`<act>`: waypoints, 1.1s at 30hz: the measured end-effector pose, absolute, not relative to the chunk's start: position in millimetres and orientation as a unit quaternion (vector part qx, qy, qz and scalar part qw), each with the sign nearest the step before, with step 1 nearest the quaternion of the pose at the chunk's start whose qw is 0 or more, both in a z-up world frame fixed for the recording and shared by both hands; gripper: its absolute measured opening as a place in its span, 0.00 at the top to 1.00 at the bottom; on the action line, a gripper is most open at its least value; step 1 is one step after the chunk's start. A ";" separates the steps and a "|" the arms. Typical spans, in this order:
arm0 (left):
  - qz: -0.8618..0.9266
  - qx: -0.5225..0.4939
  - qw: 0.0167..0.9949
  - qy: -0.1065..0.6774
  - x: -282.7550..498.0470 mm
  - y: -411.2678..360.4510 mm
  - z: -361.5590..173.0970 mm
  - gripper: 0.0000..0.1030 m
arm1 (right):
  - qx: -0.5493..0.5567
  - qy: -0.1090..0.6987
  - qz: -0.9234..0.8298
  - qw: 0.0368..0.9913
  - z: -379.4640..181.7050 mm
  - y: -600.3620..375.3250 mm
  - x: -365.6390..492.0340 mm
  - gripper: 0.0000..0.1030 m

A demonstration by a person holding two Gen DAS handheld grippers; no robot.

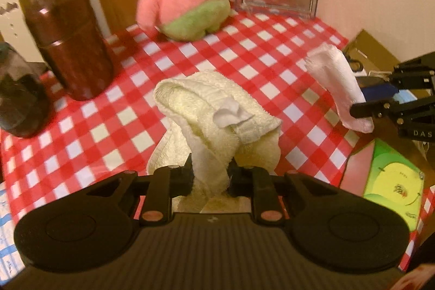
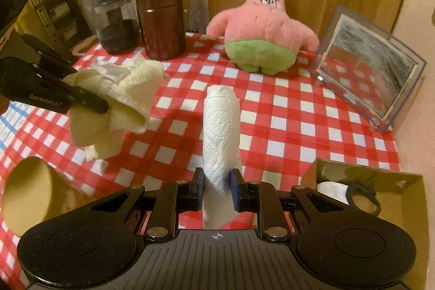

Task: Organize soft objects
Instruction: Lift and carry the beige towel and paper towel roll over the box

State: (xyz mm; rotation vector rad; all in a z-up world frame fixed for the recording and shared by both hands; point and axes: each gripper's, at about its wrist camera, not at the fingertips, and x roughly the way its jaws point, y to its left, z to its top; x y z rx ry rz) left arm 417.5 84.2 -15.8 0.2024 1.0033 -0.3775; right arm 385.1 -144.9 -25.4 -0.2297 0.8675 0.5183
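My left gripper (image 1: 210, 175) is shut on a cream terry towel (image 1: 217, 110), which hangs bunched above the red-and-white checked tablecloth (image 1: 258, 50); the same towel (image 2: 117, 102) and left gripper (image 2: 104, 106) show at the left of the right wrist view. My right gripper (image 2: 216, 188) is shut on a folded white paper towel (image 2: 221, 132) that sticks up between its pads; this paper towel (image 1: 337, 86) and right gripper (image 1: 356, 109) appear at the right of the left wrist view. A pink and green star plush (image 2: 266, 29) sits at the back of the table.
A dark brown canister (image 2: 163, 18) and a glass jar (image 2: 115, 21) stand at the back left. A clear mirrored frame (image 2: 369, 67) leans at the back right. A cardboard box (image 2: 367, 197) holding small items sits near right, a tan cup-like rim (image 2: 27, 195) near left.
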 end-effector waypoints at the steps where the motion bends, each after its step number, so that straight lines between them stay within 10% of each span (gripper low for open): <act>1: -0.176 0.096 0.857 0.474 414.1 84.7 -10.1 0.82 | -0.108 0.413 0.247 0.870 -21.0 -145.8 381.8 0.80; 33: -0.180 0.082 0.908 0.368 241.2 35.7 131.1 0.82 | -0.030 0.362 0.225 0.904 67.3 -223.0 217.0 0.80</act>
